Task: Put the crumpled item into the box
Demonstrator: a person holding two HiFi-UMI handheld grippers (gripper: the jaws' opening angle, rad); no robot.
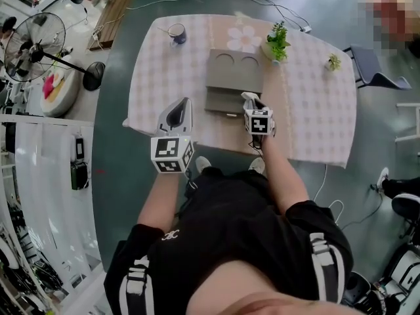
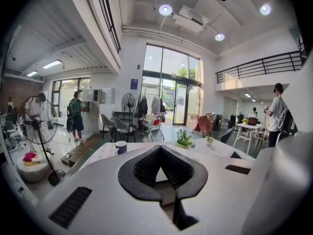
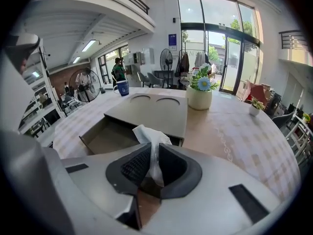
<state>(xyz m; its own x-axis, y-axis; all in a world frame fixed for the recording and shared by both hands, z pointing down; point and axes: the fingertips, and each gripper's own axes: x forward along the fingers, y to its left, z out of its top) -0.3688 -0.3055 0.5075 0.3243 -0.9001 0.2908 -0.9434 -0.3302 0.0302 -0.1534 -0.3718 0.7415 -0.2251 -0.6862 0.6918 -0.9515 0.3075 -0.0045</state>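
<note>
White crumpled tissue (image 3: pixel 149 133) — half-hidden — sits pinched in right gripper (image 3: pixel 153 150); left gripper (image 2: pixel 160 149) closed.

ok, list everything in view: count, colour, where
table: 1, pale checked cloth, centre
box: 1, grey-brown, mid-table, drawer open
mug: 1, blue, table's far left
potted plant: 1, green, white pot, right of box
small plant: 1, green, further right
fan: 1, black, floor at left
tissue: 1, white, crumpled, held near the drawer
left gripper: 1, white, shut, empty
right gripper: 1, white, shut on tissue
</note>
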